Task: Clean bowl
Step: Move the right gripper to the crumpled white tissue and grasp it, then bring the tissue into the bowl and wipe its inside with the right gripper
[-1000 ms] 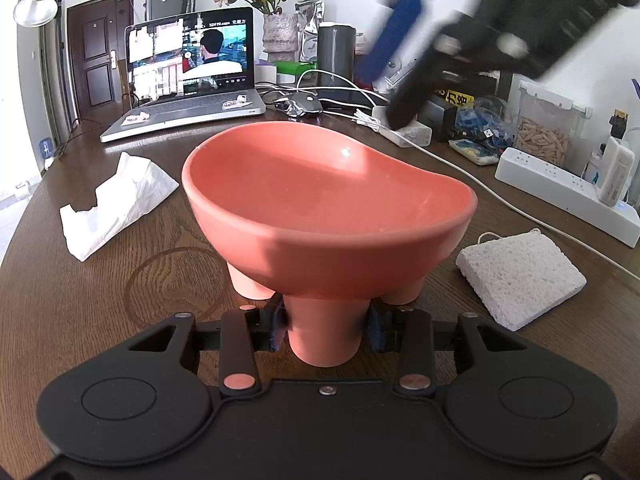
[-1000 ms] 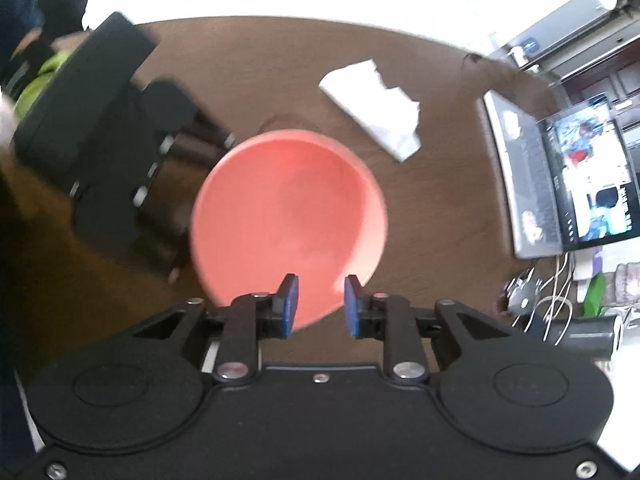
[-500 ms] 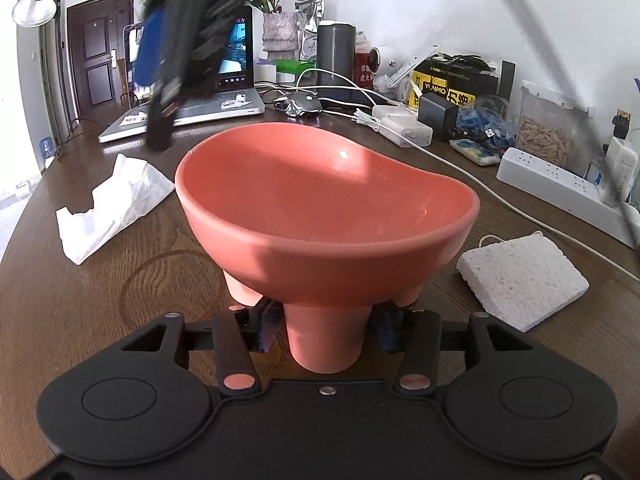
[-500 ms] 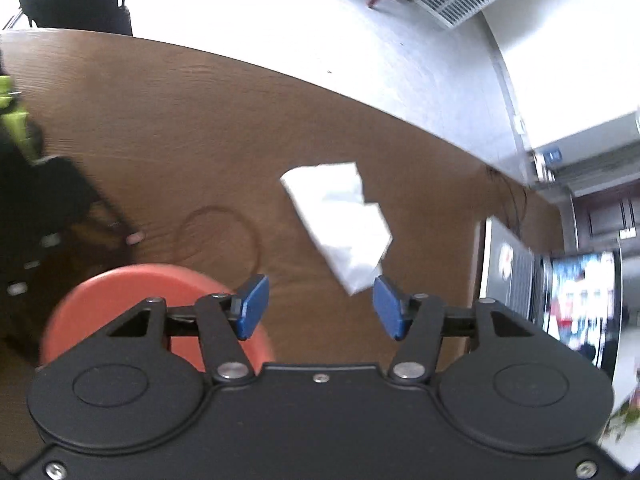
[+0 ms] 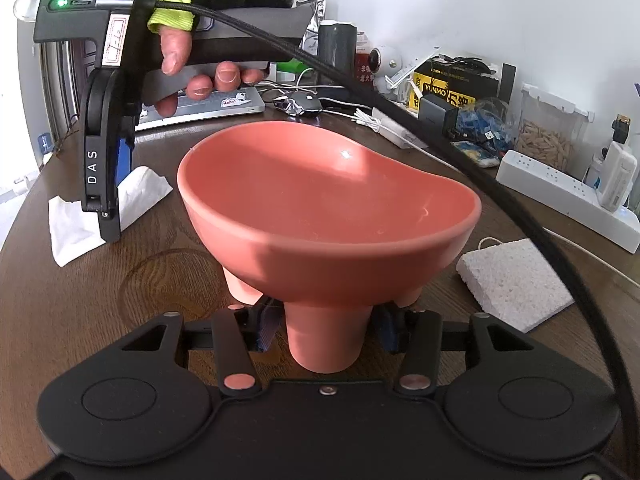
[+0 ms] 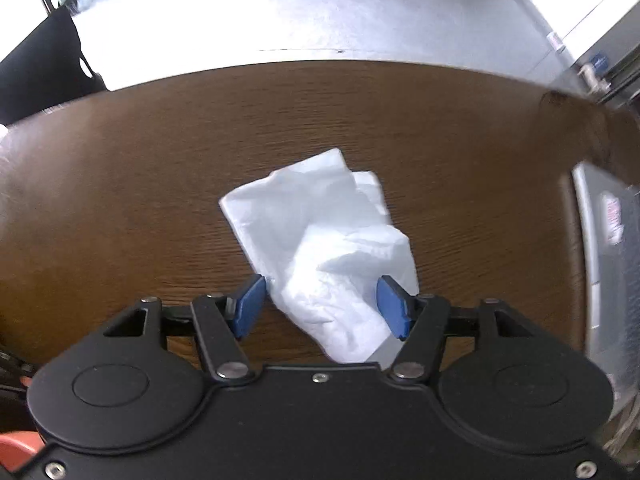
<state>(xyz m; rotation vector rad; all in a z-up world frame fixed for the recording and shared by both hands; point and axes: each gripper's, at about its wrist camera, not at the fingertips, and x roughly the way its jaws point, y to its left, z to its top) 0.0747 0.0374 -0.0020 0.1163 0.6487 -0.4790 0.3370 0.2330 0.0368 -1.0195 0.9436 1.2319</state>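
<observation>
Left tool (image 5: pixel 326 330) clamped on bowl (image 5: pixel 328 216) foot; right tool (image 6: pixel 322 306) spread wide over tissue (image 6: pixel 332 248) at 12 o'clock; could pinch only a corner, tearing it

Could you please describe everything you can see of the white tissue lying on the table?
The white tissue is a thin, crumpled sheet of soft paper, loosely folded over itself with creases and one raised ridge. It looks clean and dry. It lies flat on the brown wooden table, left of the pink bowl in the left wrist view. The right gripper is over its near end, jaws open on either side of it; whether they touch it cannot be told.
</observation>
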